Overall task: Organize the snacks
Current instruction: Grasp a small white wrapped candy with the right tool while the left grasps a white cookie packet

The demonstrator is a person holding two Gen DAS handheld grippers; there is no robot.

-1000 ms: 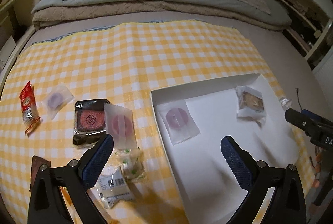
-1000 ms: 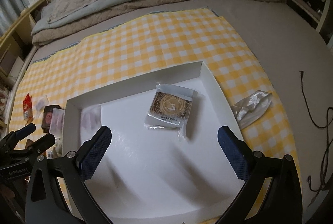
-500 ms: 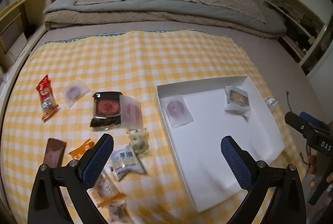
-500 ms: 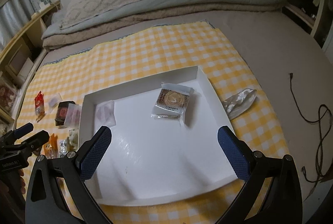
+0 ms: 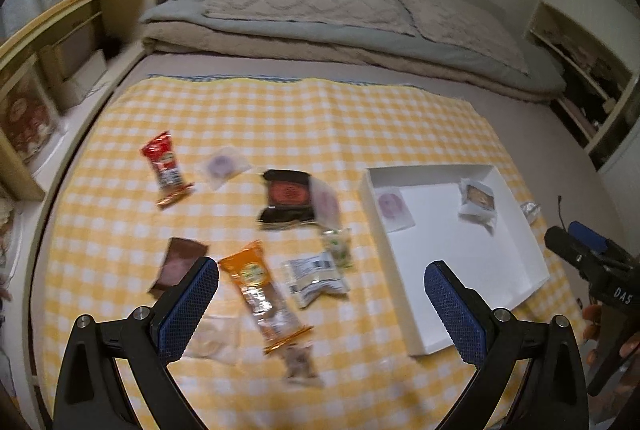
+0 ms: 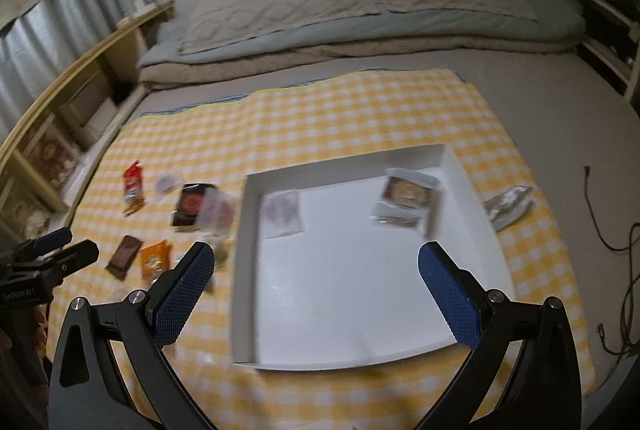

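Loose wrapped snacks are lying scattered on the yellow-and-white checked cloth (image 5: 280, 118): a long orange packet (image 5: 260, 300), a red packet (image 5: 164, 166) and a black square packet (image 5: 286, 196). The shallow white cardboard tray (image 6: 460, 182) is sitting to their right, holding a clear round-pastry sachet (image 6: 282, 212) and a brown-patterned packet (image 6: 406, 196). You are holding the left gripper (image 5: 320, 292) and right gripper (image 6: 314, 270) aloft, jaws spread, grasping nothing.
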